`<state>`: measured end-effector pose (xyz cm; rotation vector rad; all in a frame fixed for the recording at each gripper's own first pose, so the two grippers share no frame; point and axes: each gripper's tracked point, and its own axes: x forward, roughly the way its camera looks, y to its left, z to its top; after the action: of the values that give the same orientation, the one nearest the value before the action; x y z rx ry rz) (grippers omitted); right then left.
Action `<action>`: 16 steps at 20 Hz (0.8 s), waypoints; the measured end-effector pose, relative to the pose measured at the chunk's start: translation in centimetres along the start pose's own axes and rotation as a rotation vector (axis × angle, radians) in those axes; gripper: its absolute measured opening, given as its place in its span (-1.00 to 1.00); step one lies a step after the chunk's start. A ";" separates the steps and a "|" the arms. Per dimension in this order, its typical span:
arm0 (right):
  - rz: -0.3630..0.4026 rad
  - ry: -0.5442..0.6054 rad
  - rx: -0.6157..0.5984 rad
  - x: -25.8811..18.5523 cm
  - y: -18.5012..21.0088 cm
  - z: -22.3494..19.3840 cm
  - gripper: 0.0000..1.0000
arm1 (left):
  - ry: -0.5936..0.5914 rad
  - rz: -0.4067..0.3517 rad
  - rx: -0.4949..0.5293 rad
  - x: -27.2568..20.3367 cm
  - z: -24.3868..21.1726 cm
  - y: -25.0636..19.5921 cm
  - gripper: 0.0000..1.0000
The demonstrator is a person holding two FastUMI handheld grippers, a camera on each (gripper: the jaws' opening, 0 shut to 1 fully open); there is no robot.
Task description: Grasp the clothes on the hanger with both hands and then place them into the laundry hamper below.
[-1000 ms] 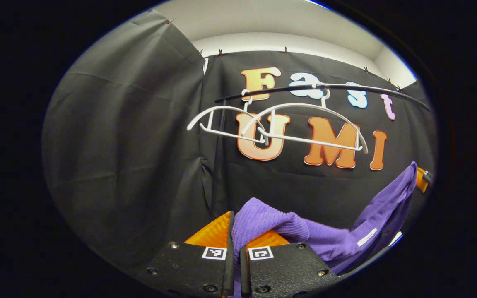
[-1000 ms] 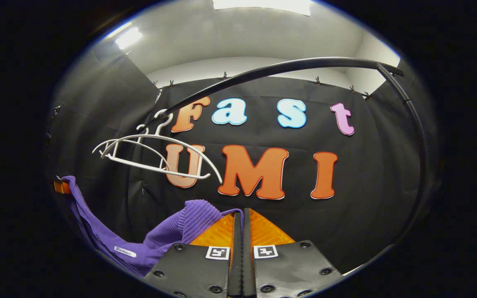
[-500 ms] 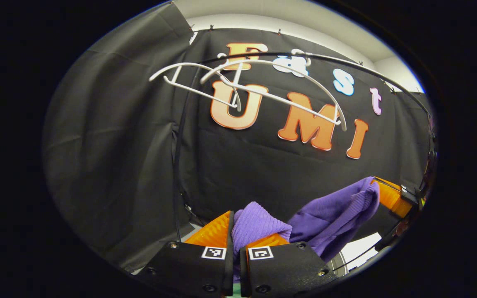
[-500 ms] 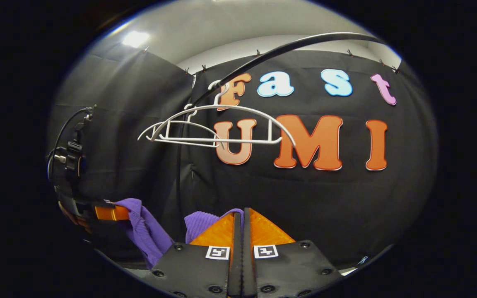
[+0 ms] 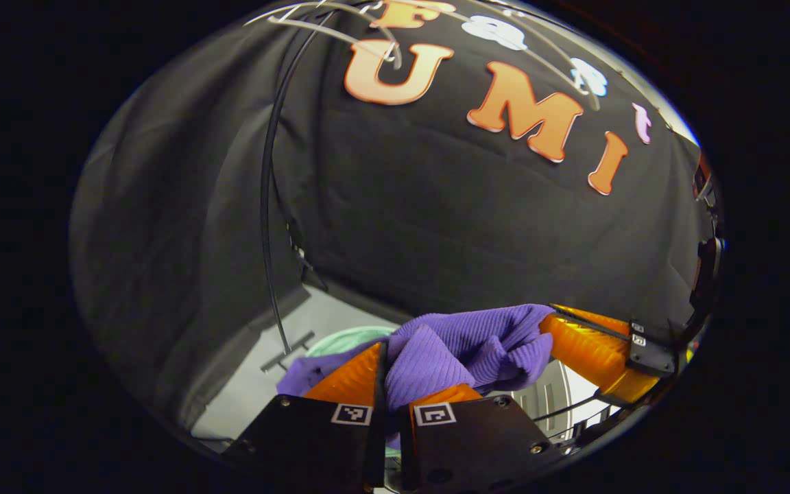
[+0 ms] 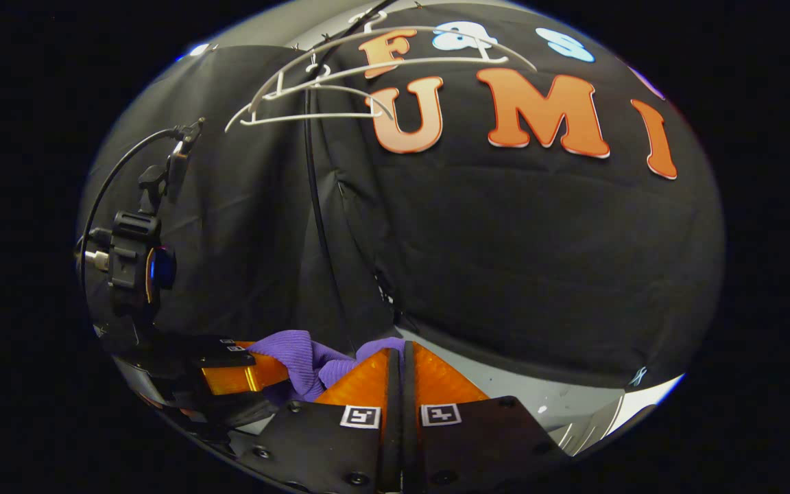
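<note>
Purple ribbed knit garment [image 5: 467, 343] bunched between both grippers, above pale green round hamper [image 5: 347, 337]. Left gripper [image 5: 387, 367] & right gripper [image 6: 397, 363] fingers both pinched on the fabric. White plastic hangers [image 6: 340, 89] bare overhead.

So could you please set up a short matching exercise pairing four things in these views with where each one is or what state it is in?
Things:
1. purple garment
2. white hangers
3. green hamper
4. left gripper

States:
A. bare, up on the black rail
B. low, past the fingers, near the floor
C. shut on purple cloth
D. bunched between two grippers

Pairs: 1-D, 2-A, 3-B, 4-C
</note>
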<state>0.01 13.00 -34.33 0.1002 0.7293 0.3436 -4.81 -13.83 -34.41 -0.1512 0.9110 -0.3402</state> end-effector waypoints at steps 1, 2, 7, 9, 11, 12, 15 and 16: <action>-0.001 0.029 0.013 0.4 0.0 -1.3 -0.83 | 0.024 0.010 -0.016 0.6 -0.8 0.2 -0.80; -0.006 0.059 0.034 0.5 0.0 -2.6 -0.83 | 0.045 0.020 -0.028 1.1 -1.7 0.7 -0.81; -0.009 0.151 0.114 0.8 -0.7 -6.7 -0.83 | 0.106 0.039 -0.058 1.8 -5.7 1.3 -0.37; -0.015 0.156 0.118 0.6 -1.2 -7.3 -0.84 | 0.111 0.040 -0.051 1.5 -6.3 1.2 -0.34; -0.017 0.195 0.117 0.7 -1.2 -8.4 -1.00 | 0.118 0.066 -0.034 1.3 -6.8 1.8 0.22; -0.024 0.215 0.126 0.6 -1.2 -9.2 -0.44 | 0.124 0.077 -0.030 1.4 -6.9 2.1 0.45; -0.037 0.257 0.150 0.7 -1.6 -11.1 0.32 | 0.124 0.093 -0.039 0.9 -6.9 2.6 0.92; -0.045 0.264 0.160 0.6 -1.9 -11.4 0.39 | 0.121 0.097 -0.042 0.7 -6.8 2.8 0.92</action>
<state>-6.70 11.09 -43.63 0.1923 1.0195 0.2576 -9.22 -11.35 -39.79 -0.1253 1.0420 -0.2417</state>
